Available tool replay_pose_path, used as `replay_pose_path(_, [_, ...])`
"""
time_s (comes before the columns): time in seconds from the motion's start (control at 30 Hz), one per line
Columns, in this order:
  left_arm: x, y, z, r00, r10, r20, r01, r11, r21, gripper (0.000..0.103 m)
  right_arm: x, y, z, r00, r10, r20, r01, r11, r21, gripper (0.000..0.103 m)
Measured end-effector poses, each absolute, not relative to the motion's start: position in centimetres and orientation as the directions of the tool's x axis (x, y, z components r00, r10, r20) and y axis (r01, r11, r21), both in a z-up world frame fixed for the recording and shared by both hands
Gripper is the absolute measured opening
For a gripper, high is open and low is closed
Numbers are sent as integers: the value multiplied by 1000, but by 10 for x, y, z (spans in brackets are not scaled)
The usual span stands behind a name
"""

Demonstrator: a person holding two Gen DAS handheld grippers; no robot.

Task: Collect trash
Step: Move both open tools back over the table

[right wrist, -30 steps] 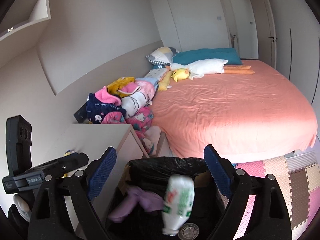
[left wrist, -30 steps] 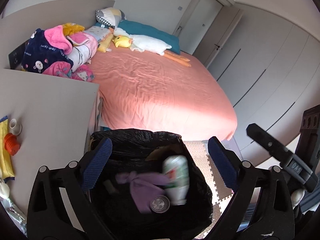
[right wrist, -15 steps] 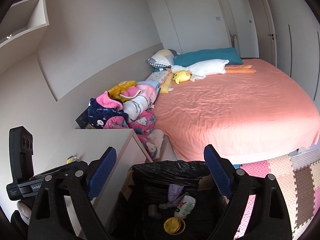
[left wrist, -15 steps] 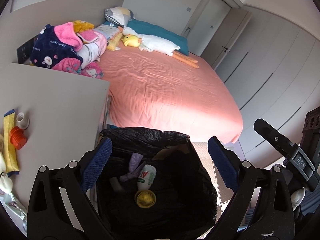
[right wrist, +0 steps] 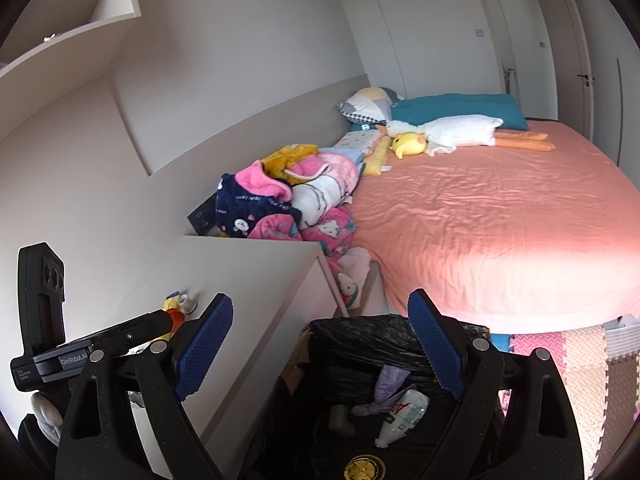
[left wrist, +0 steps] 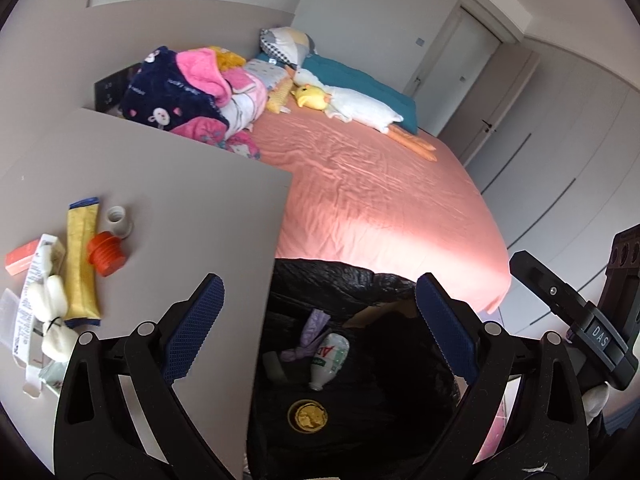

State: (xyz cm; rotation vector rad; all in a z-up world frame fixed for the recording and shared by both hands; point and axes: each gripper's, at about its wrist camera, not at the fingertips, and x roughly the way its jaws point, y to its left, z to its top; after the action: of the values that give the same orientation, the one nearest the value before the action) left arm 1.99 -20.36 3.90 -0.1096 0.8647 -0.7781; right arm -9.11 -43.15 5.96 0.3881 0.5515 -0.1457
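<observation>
Hovering over the bin point(left wrist: 360, 288), I see both grippers with fingers wide apart and nothing between them: left gripper point(left wrist: 320, 320), right gripper point(right wrist: 320, 344). Inside the bin lie a bottle point(left wrist: 330, 356), a purple wad point(left wrist: 310, 328) and a gold lid point(left wrist: 307, 416). Near the desk's point(left wrist: 160, 184) left edge sit a yellow wrapper point(left wrist: 82, 260), an orange cap point(left wrist: 105, 254) and a white cap point(left wrist: 118, 222).

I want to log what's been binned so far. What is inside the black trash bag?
In the trash bag: a white plastic bottle, a knotted purple scrap, a round gold lid and a small grey piece. Anything beneath them is lost in the dark.
</observation>
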Motion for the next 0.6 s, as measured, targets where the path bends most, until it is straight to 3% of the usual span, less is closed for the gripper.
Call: replay_pose_path(0.6, [27, -108, 30, 506, -569, -648, 413, 819, -398, 93, -37, -349, 49, 804, 159, -573, 35, 950, 311, 89])
